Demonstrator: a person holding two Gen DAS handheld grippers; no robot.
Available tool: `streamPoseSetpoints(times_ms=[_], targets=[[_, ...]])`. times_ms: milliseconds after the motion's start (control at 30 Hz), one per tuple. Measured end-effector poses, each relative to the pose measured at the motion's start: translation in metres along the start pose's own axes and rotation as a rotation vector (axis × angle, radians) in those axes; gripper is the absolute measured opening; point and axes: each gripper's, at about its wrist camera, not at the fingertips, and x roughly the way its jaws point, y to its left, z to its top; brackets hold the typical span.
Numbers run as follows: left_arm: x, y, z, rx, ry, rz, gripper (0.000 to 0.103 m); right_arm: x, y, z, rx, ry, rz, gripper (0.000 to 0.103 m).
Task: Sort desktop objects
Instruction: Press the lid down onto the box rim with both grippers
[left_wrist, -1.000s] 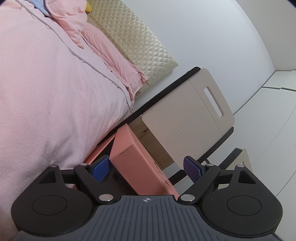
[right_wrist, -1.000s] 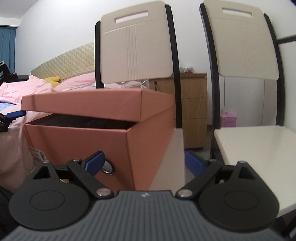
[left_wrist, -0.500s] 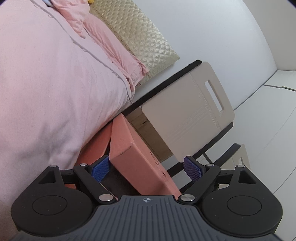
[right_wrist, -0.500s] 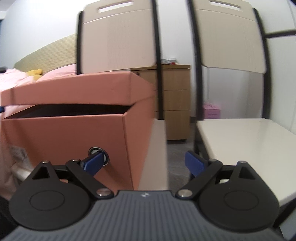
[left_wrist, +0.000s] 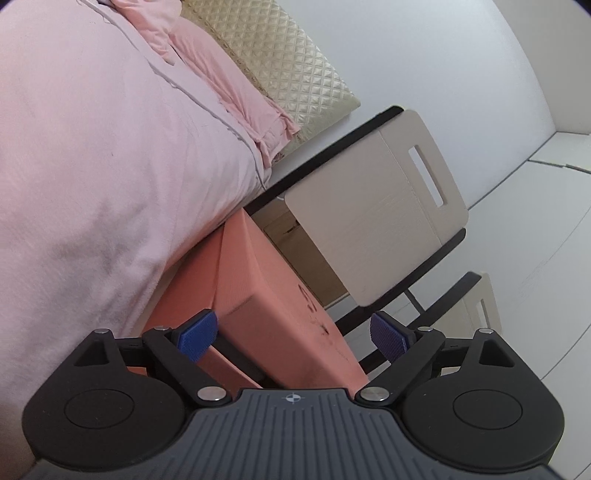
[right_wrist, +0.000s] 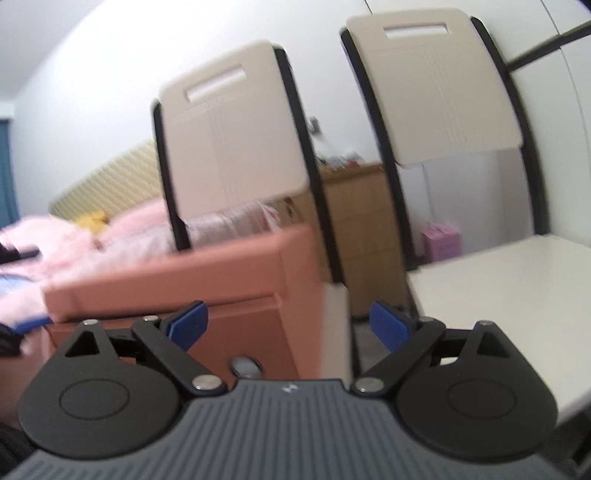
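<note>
Two beige chairs (right_wrist: 236, 147) stand before a white wall, a pink bed (left_wrist: 92, 166) left. The salmon box (right_wrist: 207, 295), lengthwise left-right, sits on the nearer chair. Left tool (left_wrist: 295, 332) and right tool (right_wrist: 291, 325) are opening, pads off it.

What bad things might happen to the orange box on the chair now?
1. The salmon-orange cardboard box sits by the edge of the cream chair seat, so a nudge might tip it off.
2. The left gripper is opening, with the box lid between its blue pads; the lid could drop askew.
3. The right gripper, also opening, straddles the box corner and might bump it.
</note>
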Motion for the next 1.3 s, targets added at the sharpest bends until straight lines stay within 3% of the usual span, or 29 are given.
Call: streamPoseSetpoints(times_ms=[133,300,500,600,733,867,1300], targets=[[-0.008,-0.005,-0.001,0.031,0.009,0.017,0.093,0.012,-0.009,0.022,0.035,-0.001,0.092,0.096],[-0.009,-0.021,-0.004,0.159,-0.04,0.084,0.094,0.029,-0.02,0.032,0.102,0.065,0.124,0.096],[0.026,-0.03,0.004,0.25,-0.031,0.125,0.095,0.064,-0.03,0.047,0.144,0.136,0.175,0.095],[0.05,-0.029,0.0,0.258,0.028,0.14,0.095,0.082,-0.031,0.047,0.145,0.163,0.207,0.089],[0.058,-0.037,-0.009,0.342,0.015,0.174,0.095,0.095,-0.037,0.037,0.209,0.193,0.248,0.071],[0.054,-0.042,-0.016,0.414,0.022,0.178,0.095,0.096,-0.044,0.038,0.257,0.196,0.252,0.062],[0.032,-0.055,-0.037,0.518,0.034,0.161,0.095,0.07,-0.043,0.039,0.19,0.167,0.249,0.061]])
